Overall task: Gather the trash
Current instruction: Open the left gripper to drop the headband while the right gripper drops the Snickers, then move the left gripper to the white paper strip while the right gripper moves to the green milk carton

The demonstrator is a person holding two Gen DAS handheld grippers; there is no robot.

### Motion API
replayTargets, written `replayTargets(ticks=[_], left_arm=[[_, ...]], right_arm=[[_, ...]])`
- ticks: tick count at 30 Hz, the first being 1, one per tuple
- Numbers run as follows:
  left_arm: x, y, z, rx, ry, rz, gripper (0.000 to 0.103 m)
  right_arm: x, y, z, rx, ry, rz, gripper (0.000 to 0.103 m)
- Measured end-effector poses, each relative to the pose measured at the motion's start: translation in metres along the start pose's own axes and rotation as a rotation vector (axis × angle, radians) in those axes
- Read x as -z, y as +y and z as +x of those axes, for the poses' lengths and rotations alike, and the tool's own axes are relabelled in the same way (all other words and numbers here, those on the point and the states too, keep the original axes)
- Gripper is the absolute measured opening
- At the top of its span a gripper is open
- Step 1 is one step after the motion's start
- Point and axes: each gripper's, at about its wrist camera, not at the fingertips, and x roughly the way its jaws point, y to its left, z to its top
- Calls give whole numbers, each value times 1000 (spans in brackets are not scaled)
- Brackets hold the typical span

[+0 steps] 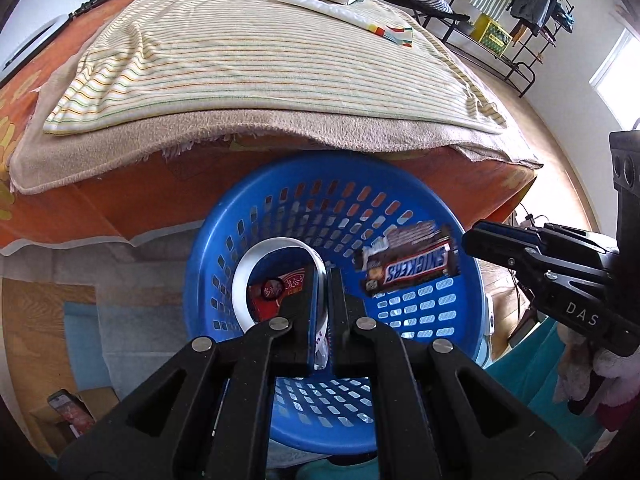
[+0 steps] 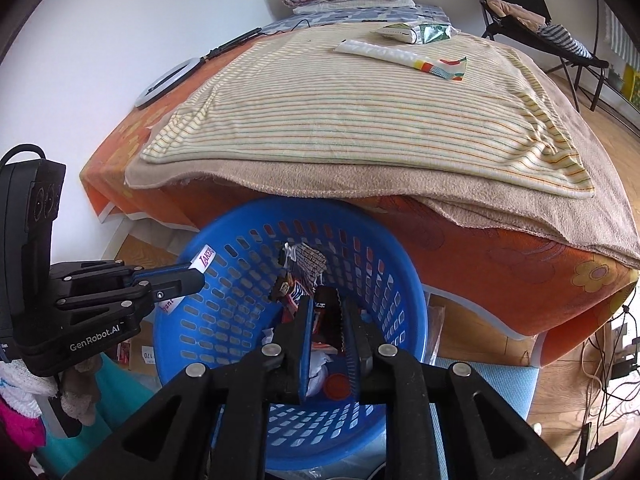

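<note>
1. My left gripper [image 1: 324,276] sits low in the centre of the left wrist view. Its jaws are pressed together on a white paper band [image 1: 276,245], which loops up and round to the left above the basket.
2. In the right wrist view the left gripper [image 2: 200,276] reaches in from the left edge, and the band [image 2: 204,258] sticks out above its tips with purple lettering on it.
3. My right gripper [image 2: 326,300] fills the lower centre of its own view, with the jaws a little apart. The Snickers wrapper [image 2: 302,276] hangs just beyond the tips, over the basket's mouth. I see no pad pressing on it.
4. In the left wrist view the right gripper [image 1: 466,240] comes in from the right edge. The wrapper [image 1: 412,264] is just left of its tips and slightly blurred, against the basket's inner wall.
5. The blue basket [image 1: 208,240] stands on the floor at the foot of the bed, directly under both grippers. Its slotted wall [image 2: 180,264] takes up the lower middle of each view.
6. Down inside it lie a red packet [image 1: 276,292], some crumpled white paper [image 2: 320,364] and an orange round lid [image 2: 336,388].
7. At the top of both views, on the striped cloth [image 2: 360,120] over the bed, lie a long white wrapper [image 2: 400,54] and a green foil packet [image 2: 434,32], well apart from the basket.
</note>
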Motion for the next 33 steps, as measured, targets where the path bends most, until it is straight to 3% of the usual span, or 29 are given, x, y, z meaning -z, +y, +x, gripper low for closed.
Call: replayTargets(ticks=[3, 5, 7, 8, 10, 15, 19, 33], left_arm=[[0, 1, 2, -17, 9, 0, 6], [0, 1, 3, -25, 10, 0, 24], [1, 1, 1, -45, -7, -1, 52], [0, 1, 0, -53, -17, 1, 54], [-1, 1, -2, -60, -23, 0, 54], [-2, 6, -2, -71, -19, -19, 63], [-2, 7, -2, -77, -19, -22, 64], [-3, 11, -2, -87, -8, -48, 65]], right_arm=[[1, -3, 1, -1, 6, 14, 23], [1, -4, 1, 8, 4, 17, 30], [1, -4, 1, 11, 4, 17, 35], [1, -4, 2, 13, 6, 18, 39], [1, -3, 2, 20, 8, 15, 57], [0, -1, 1, 41, 2, 7, 72], [0, -2, 0, 44, -3, 16, 84], [-4, 0, -2, 98, -3, -4, 88]])
